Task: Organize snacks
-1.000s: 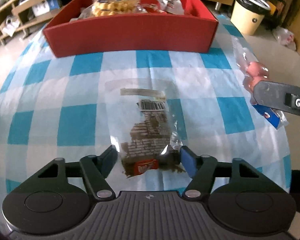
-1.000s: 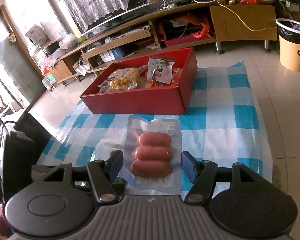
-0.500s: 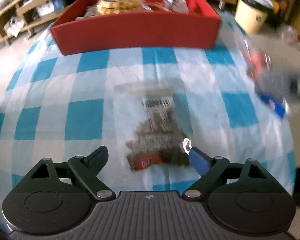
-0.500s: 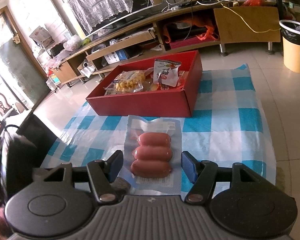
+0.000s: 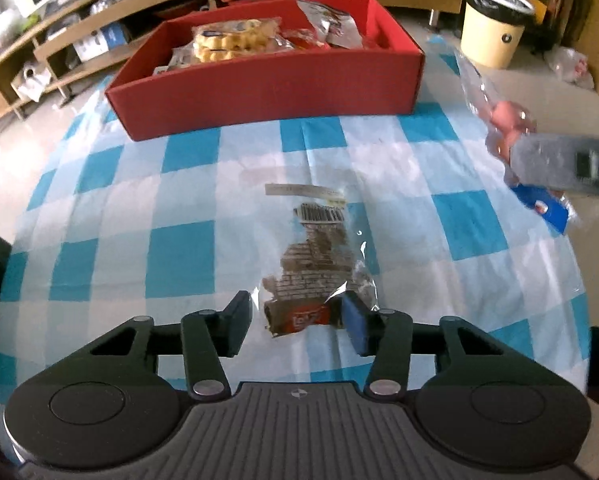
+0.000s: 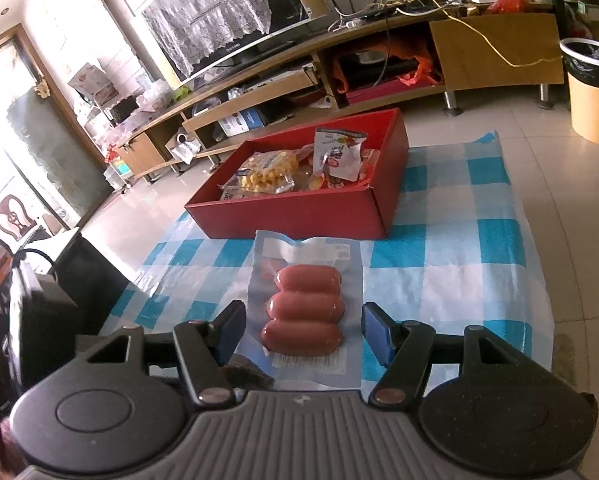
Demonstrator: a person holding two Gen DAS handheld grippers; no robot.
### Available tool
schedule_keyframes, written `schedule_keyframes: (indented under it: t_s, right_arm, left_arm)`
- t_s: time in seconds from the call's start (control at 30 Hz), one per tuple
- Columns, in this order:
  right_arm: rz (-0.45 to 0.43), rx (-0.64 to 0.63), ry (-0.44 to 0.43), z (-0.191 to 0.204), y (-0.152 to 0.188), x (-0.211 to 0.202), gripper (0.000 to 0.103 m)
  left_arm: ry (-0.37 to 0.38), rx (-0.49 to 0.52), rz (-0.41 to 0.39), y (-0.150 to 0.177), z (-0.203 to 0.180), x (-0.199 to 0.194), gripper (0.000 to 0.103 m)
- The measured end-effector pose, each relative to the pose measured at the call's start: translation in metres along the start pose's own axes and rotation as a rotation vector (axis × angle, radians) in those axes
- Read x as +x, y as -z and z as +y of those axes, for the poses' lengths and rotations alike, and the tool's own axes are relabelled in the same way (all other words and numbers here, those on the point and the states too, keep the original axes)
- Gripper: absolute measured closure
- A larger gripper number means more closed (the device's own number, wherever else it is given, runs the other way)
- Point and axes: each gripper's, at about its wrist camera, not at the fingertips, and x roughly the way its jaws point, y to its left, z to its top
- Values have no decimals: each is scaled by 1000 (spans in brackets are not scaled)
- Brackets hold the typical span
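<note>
A clear snack bag [image 5: 315, 248] with brown pieces and a barcode label lies on the blue-checked cloth [image 5: 179, 256]. My left gripper [image 5: 295, 320] points down at the bag's near end; its jaws are closing and the pads press the film on both sides. My right gripper [image 6: 303, 332] is shut on a vacuum pack of three pink sausages [image 6: 303, 304], held above the cloth. In the left wrist view that pack [image 5: 507, 116] hangs at the right with a grey finger [image 5: 559, 164] on it. The red box [image 5: 267, 88] stands at the far end of the cloth, also seen from the right wrist [image 6: 299, 216], and holds several snack packs.
A cream waste bin [image 5: 491, 36] with a black liner stands on the tiled floor beyond the table's right corner. A long TV cabinet [image 6: 379, 52] runs along the far wall. A dark object [image 6: 39, 320] sits at the left, past the cloth's edge.
The left jaws swung wide open, then closed in on the near end of the snack bag. The right gripper stayed put with the sausage pack in it.
</note>
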Motion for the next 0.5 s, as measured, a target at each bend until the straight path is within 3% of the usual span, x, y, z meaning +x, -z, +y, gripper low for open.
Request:
schedule_keyframes:
  t_s: [0.1,0.27,0.5]
  right_arm:
    - [1,-5,-6,3,0,1,40]
    - [-1,-1,-8,2,0,-1,40]
    - [17,6,-3,-1,0,2,40]
  left_arm:
    - [61,-29,18,1,8,-2,51]
    - [242,-176,73,7,20,13,51]
    - [420,-250,104,4,18,28,52]
